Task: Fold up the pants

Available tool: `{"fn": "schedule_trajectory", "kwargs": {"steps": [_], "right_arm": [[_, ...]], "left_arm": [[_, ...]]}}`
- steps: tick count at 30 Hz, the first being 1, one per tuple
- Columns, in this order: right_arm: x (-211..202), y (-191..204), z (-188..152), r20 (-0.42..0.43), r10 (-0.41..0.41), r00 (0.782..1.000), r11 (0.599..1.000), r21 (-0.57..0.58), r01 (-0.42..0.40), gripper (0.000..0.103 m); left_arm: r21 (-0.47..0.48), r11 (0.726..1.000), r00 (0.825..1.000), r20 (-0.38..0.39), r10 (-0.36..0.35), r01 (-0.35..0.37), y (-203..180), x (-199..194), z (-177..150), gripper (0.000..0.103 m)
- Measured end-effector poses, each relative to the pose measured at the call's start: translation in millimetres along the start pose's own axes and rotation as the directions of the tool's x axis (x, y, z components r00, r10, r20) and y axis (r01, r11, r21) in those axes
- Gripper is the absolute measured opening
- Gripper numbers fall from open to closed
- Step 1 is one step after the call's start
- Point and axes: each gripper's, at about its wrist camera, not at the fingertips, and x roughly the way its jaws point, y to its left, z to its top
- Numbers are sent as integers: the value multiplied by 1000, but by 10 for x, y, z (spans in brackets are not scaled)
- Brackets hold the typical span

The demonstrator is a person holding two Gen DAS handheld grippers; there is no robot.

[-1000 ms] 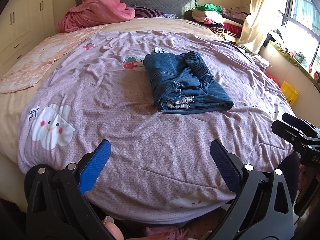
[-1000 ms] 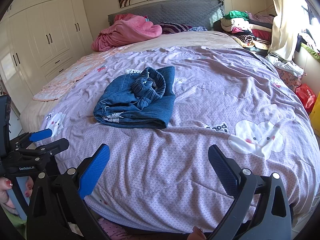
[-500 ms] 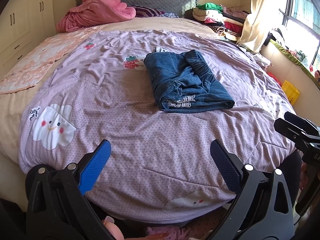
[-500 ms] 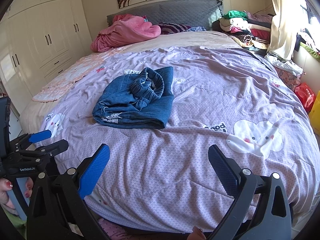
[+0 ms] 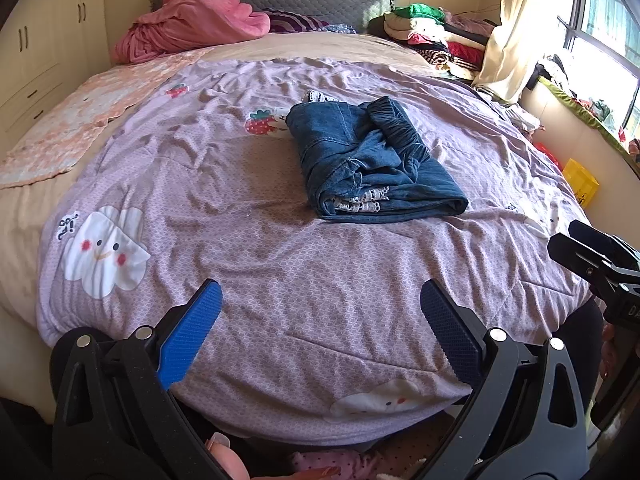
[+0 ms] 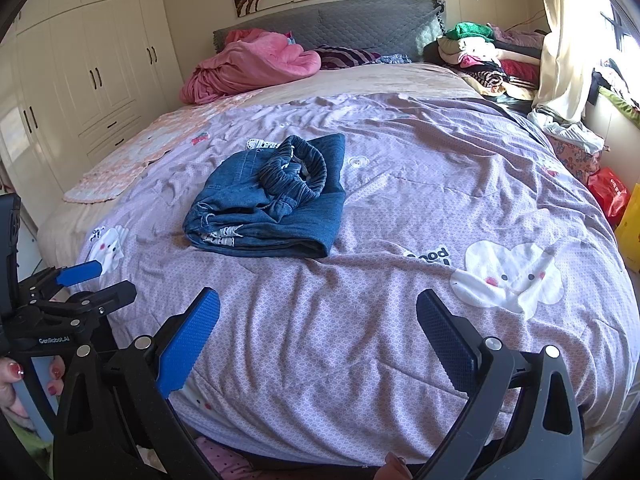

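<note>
Blue denim pants (image 5: pixel 368 164) (image 6: pixel 272 200) lie folded into a compact bundle on the purple bedspread (image 5: pixel 256 248) (image 6: pixel 400 184), waistband on top and lace-trimmed hems toward me. My left gripper (image 5: pixel 320 312) hovers open near the foot of the bed, well short of the pants, nothing between its blue pads. My right gripper (image 6: pixel 318 316) is open and empty too, also back from the pants. Each gripper shows at the edge of the other's view: the right gripper (image 5: pixel 592 256) and the left gripper (image 6: pixel 84 284).
A pink blanket (image 5: pixel 192 20) and striped pillow lie at the grey headboard (image 6: pixel 360 24). Stacked clothes (image 5: pixel 432 36) sit at the far right corner. White wardrobes (image 6: pixel 80 60) line the left wall. A window, curtain and yellow bag (image 5: pixel 580 180) are on the right.
Both grippers stay open and drift only slightly; the pants sit marginally lower and more to the right in the left wrist view. The pants themselves have not moved.
</note>
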Motion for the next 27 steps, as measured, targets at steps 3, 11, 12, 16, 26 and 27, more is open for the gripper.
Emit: {"fn": "schedule_trajectory", "kwargs": {"steps": [3, 11, 12, 16, 26, 27], "right_arm": [[0, 1, -3, 1, -2, 1000, 1000, -1, 2, 98], [17, -11, -19, -7, -8, 1000, 1000, 1, 8, 98], [17, -15, -23, -8, -8, 1000, 1000, 2, 8, 98], [66, -28, -38, -20, -15, 1000, 1000, 0, 15, 98], [277, -325, -79, -55, -52, 997, 998, 38, 54, 98], [312, -442, -52, -56, -68, 996, 996, 50, 70, 98]], "left_arm": [[0, 1000, 1000, -3, -3, 3, 0, 3, -1, 93], [1, 1000, 1000, -9, -3, 3, -12, 24, -16, 93], [3, 1000, 1000, -11, 0, 0, -18, 30, -21, 93], [20, 999, 999, -18, 29, -29, -40, 52, -34, 93], [-64, 998, 1000, 22, 10, -8, 273, 138, 173, 93], [-75, 997, 999, 23, 28, -26, 360, 179, 246, 93]]}}
